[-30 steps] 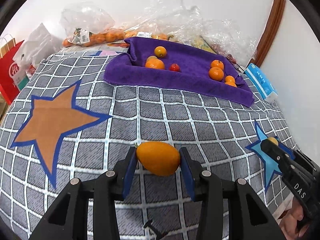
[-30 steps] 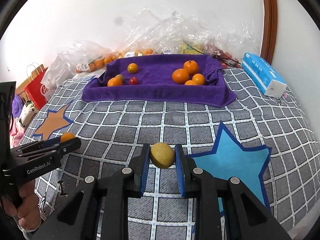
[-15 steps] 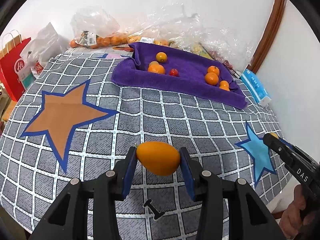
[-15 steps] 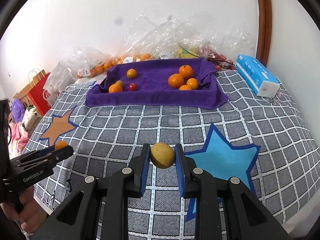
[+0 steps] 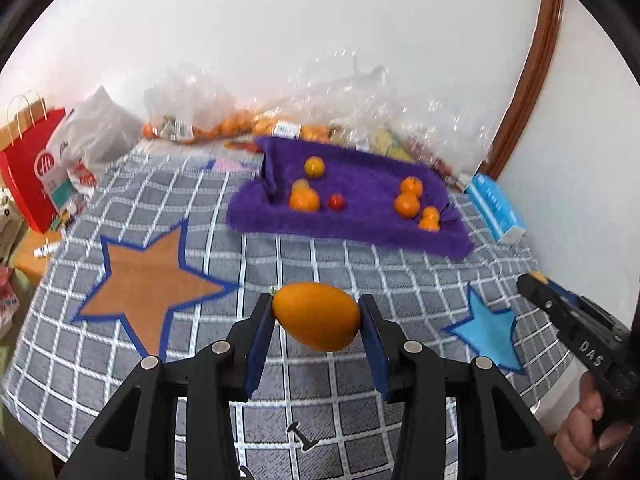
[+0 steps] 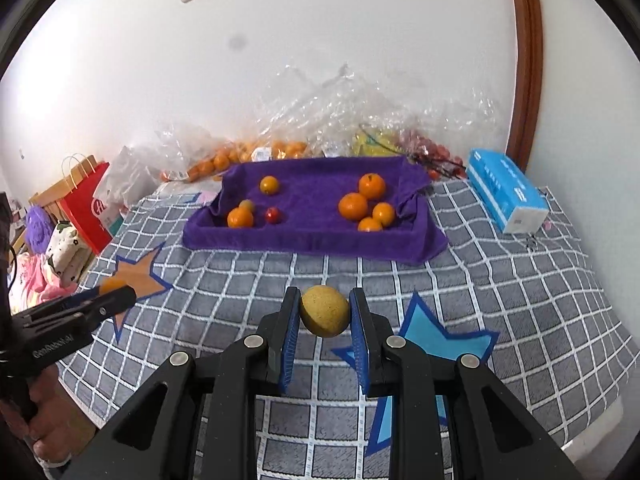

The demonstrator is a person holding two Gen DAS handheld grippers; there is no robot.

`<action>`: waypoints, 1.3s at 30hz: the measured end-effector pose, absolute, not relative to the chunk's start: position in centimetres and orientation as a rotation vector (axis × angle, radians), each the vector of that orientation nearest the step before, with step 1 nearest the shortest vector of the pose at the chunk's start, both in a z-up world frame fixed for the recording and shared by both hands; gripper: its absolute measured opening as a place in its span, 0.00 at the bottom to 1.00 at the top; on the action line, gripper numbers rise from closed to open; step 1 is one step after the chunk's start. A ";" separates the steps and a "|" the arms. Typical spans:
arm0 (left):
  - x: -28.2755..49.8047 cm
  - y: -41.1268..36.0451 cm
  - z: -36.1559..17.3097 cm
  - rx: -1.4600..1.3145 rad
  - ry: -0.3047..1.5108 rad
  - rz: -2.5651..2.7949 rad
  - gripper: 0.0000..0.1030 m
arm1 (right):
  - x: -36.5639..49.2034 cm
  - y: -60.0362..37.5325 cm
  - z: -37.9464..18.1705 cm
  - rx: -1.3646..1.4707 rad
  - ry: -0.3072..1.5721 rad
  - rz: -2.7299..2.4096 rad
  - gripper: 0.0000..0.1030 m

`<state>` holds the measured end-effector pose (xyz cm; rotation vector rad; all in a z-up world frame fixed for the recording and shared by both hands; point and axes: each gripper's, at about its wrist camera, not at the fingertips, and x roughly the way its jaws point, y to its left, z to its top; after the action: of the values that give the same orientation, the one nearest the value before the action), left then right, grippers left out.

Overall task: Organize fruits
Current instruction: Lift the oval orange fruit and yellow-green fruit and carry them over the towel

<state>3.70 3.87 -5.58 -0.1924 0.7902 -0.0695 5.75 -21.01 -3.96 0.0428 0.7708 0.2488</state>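
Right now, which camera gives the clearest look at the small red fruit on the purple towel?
The right wrist view. There the red fruit sits sharp and nearly head-on in the left part of the purple towel, just right of an orange. The left wrist view shows the same fruit too, but blurred and from an angle.

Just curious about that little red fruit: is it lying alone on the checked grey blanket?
No, the small red fruit lies inside the purple towel-lined tray, beside orange fruits.

White wall point(image 6: 360, 40), wooden door frame point(image 6: 528, 60)
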 end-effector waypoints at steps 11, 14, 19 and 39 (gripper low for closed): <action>4.6 4.2 -0.8 -0.180 0.708 -0.080 0.39 | 7.5 -20.0 -1.2 0.010 0.741 0.263 0.24; 5.0 4.4 0.5 -0.187 0.684 -0.081 0.39 | 8.1 -19.8 -0.2 0.005 0.725 0.267 0.24; 5.6 4.6 2.3 -0.183 0.642 -0.084 0.39 | 9.1 -19.4 1.2 -0.002 0.702 0.268 0.24; 9.6 6.2 3.3 -0.267 0.626 -0.119 0.39 | 11.0 -18.7 2.4 -0.012 0.640 0.271 0.24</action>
<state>9.56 6.25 3.35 -0.2668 0.6262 -0.1190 10.97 -18.67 2.44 -0.0116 0.6398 0.2713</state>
